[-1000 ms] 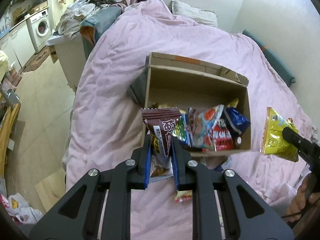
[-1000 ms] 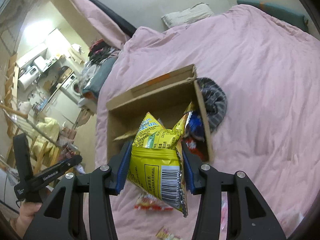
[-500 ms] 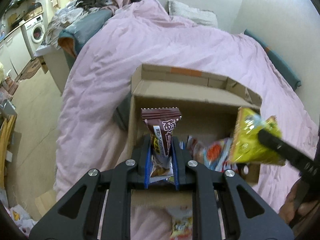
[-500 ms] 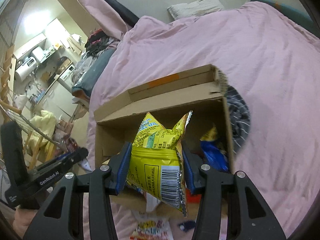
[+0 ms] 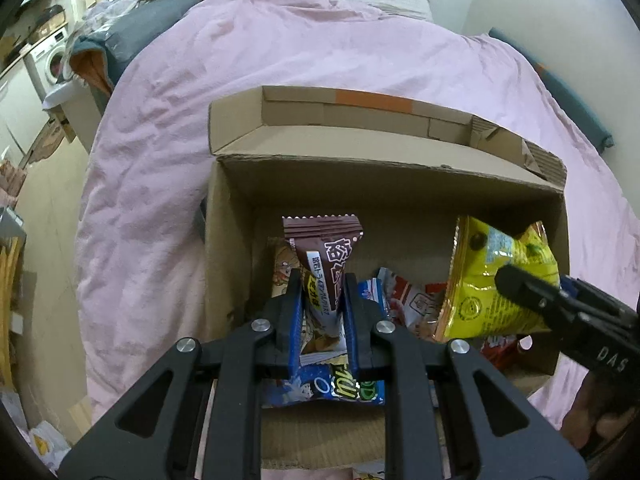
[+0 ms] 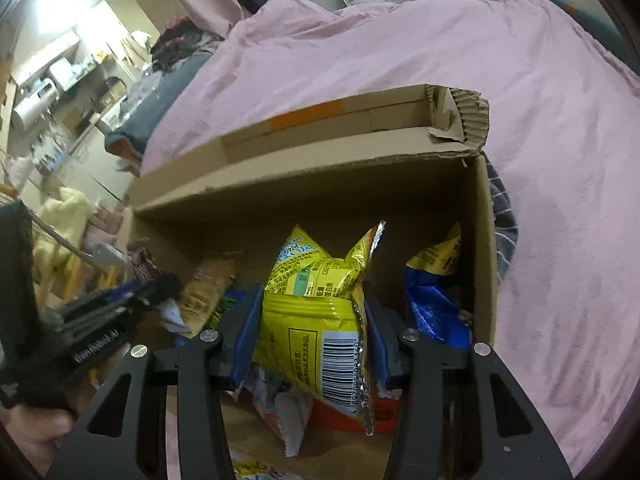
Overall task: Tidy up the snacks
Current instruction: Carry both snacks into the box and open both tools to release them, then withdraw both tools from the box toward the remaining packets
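- On the bed with its pink cover we see an open cardboard box, flaps folded out, one flap carrying a strip of orange tape.
- Inside the box lie several snack packets: a blue bag with a yellow top against the right wall, a red-and-white packet, a tan packet leaning near the left side, and a blue packet with partly hidden white and green lettering at the near wall.
- Our left tongs are pressed together on a slim brown snack packet, which stands upright over the box's left half; its white characters and a yellow label strip are too warped for us to read.
- Our right tongs pinch a yellow snack bag at half spread, held upright above the middle of the box; a barcode and small print panel face the camera.
- From the left wrist view, the right tongs' body shows the letters "DAS"; from the right wrist view, the left one reads what may be "GenRobot.AI", though it is blurred.
- Both tongs tilt steeply downward into the box, side by side, and a hand grips the left handle at the frame's lower edge.
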Demonstrator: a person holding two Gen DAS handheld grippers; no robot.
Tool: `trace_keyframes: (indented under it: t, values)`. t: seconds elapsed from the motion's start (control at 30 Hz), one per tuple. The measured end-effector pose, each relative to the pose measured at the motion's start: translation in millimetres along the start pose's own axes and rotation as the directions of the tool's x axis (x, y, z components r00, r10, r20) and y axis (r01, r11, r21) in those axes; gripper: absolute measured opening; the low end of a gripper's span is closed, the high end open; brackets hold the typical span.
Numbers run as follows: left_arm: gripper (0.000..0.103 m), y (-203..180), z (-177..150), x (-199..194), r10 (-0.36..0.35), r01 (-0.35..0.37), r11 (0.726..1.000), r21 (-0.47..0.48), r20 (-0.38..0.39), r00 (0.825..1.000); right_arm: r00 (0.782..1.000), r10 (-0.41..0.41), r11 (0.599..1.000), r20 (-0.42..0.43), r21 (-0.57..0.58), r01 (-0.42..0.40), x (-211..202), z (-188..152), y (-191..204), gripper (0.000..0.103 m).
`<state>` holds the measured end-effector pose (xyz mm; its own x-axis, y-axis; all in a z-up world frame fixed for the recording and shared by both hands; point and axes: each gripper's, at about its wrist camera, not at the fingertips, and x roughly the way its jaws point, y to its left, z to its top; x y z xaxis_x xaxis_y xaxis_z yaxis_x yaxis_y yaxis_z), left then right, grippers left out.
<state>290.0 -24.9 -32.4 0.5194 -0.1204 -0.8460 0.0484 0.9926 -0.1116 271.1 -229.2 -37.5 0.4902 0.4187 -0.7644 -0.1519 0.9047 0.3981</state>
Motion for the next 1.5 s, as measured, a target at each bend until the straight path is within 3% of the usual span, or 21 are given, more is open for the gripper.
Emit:
trace_keyframes:
  t: [0.27, 0.33, 0.4, 0.43, 0.53, 0.63, 1.23, 1.37, 1.5]
  values:
    - [0.015, -1, 1, -6, -0.011, 0.012, 1.000, -0.007, 0.027, 1.000, 0.995, 0.097, 0.995, 0.036, 0.026, -0.098, -1, 5, 0, 0.055]
    - [0.015, -1, 1, -6, -0.027, 0.027, 1.000, -0.015, 0.025, 0.999, 0.993, 0.110, 0.993, 0.048, 0.040, -0.112, -3, 5, 0, 0.068]
    - [0.016, 0, 1, -6, -0.043, 0.044, 0.999, -0.024, 0.018, 0.999, 0.991, 0.115, 0.991, 0.070, 0.054, -0.119, -8, 5, -2, 0.073]
    - [0.020, 0, 1, -6, -0.046, 0.046, 0.999, -0.024, 0.014, 0.999, 0.990, 0.115, 0.991, 0.081, 0.060, -0.120, -10, 5, -4, 0.077]
    - [0.057, 1, 0, -8, -0.053, 0.054, 0.998, -0.034, 0.018, 0.998, 0.989, 0.107, 0.992, 0.101, 0.058, -0.113, -17, 5, -7, 0.080]
    - [0.072, 1, 1, -13, -0.064, 0.065, 0.997, -0.045, 0.034, 0.997, 0.989, 0.109, 0.992, 0.105, 0.053, -0.115, -20, 4, -8, 0.081]
    - [0.074, 5, -11, -42, -0.013, 0.023, 0.998, -0.062, 0.147, 0.989, 0.991, 0.078, 0.996, 0.105, 0.035, -0.082, -39, -10, -14, 0.084]
    - [0.087, 11, -15, -51, -0.009, 0.022, 0.997, -0.080, 0.157, 0.988, 0.992, 0.062, 0.997, 0.113, 0.027, -0.066, -45, -15, -9, 0.093]
    - [0.088, 16, -20, -60, -0.009, 0.024, 0.995, -0.096, 0.154, 0.988, 0.991, 0.037, 0.999, 0.125, 0.014, -0.039, -52, -21, -6, 0.095]
